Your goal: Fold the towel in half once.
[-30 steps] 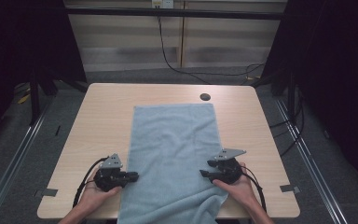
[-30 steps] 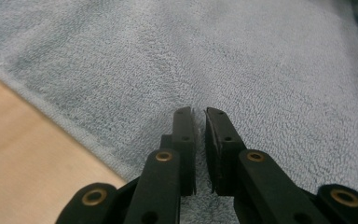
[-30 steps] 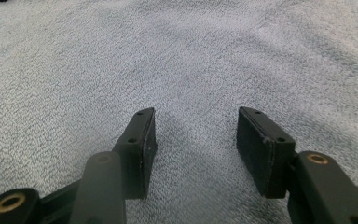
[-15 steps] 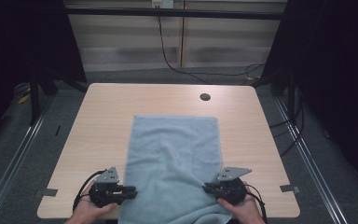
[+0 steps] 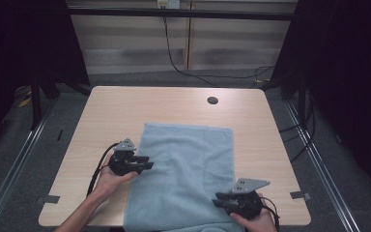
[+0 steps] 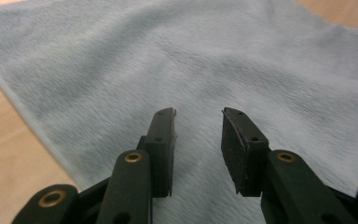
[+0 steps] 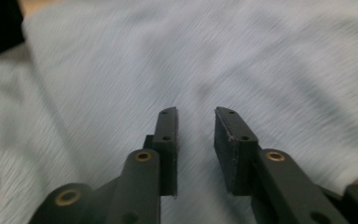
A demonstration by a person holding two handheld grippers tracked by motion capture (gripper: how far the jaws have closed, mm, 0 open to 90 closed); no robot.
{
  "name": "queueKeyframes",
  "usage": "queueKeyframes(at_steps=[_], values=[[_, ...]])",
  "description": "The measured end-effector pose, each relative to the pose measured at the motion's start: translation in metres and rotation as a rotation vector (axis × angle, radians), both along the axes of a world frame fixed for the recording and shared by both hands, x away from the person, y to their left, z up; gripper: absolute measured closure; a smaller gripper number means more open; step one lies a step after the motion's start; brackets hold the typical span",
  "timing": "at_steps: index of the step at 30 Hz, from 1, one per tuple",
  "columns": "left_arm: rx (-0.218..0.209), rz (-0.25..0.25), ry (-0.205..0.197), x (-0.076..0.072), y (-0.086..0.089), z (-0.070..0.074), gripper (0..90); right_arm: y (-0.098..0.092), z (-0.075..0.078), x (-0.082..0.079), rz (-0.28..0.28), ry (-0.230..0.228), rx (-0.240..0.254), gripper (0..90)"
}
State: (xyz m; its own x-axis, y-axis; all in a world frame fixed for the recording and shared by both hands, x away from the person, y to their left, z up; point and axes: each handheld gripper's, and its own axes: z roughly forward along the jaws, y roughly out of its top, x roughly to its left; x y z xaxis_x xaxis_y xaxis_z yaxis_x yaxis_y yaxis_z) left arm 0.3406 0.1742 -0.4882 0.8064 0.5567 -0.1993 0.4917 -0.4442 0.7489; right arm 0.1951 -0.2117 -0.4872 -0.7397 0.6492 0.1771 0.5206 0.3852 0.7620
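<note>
Across the near half of the wooden table (image 5: 125,104) a light blue towel (image 5: 186,169) is lying, its long axis running from twelve to six o'clock and its near end hanging over the edge. At its nine o'clock edge the left gripper (image 5: 145,162) is pointing toward three o'clock, the nearer of the two to the cloth's middle. At five o'clock the right gripper (image 5: 218,201) is facing nine o'clock. Both have just been opening and are standing parted, nothing pinched.
</note>
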Motion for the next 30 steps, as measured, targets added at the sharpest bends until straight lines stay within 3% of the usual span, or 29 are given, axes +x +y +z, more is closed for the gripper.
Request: queueKeyframes(at_steps=[3,6,9,11,13,15,17,18,21,27,30], values=[[-0.001,0.022,0.012,0.007,0.000,-0.007,64.9,-0.006,0.003,0.027,-0.052,-0.026,-0.010,69.7],[0.015,0.020,0.021,0.009,0.000,-0.011,64.4,-0.008,-0.001,0.059,-0.090,-0.023,-0.029,67.7],[0.002,0.032,0.017,0.014,0.000,-0.013,63.8,-0.005,-0.004,0.089,-0.111,-0.021,-0.044,64.9],[0.054,-0.034,0.029,0.020,0.000,-0.013,67.5,-0.003,-0.004,0.107,-0.128,-0.030,-0.058,64.3],[0.056,-0.011,0.015,0.018,0.003,-0.013,71.1,-0.004,-0.006,0.122,-0.164,-0.021,-0.040,66.5],[0.056,-0.023,-0.001,0.013,0.004,-0.015,71.0,-0.004,-0.008,0.122,-0.157,-0.012,-0.027,68.1],[0.058,-0.039,-0.003,0.008,0.004,-0.014,70.9,-0.002,-0.011,0.118,-0.141,-0.006,-0.090,69.1],[0.054,-0.042,-0.009,0.004,0.005,-0.015,70.8,-0.002,-0.014,0.116,-0.139,0.003,-0.089,69.1],[0.044,-0.051,-0.004,-0.006,0.007,-0.016,70.8,-0.005,-0.018,0.102,-0.162,0.013,-0.069,70.0],[0.038,-0.103,0.000,-0.035,0.012,-0.015,70.8,-0.003,-0.015,0.059,-0.110,0.019,-0.087,70.1],[0.044,-0.103,-0.015,-0.042,0.012,-0.015,70.0,-0.004,-0.013,0.054,-0.079,0.026,-0.097,67.9]])
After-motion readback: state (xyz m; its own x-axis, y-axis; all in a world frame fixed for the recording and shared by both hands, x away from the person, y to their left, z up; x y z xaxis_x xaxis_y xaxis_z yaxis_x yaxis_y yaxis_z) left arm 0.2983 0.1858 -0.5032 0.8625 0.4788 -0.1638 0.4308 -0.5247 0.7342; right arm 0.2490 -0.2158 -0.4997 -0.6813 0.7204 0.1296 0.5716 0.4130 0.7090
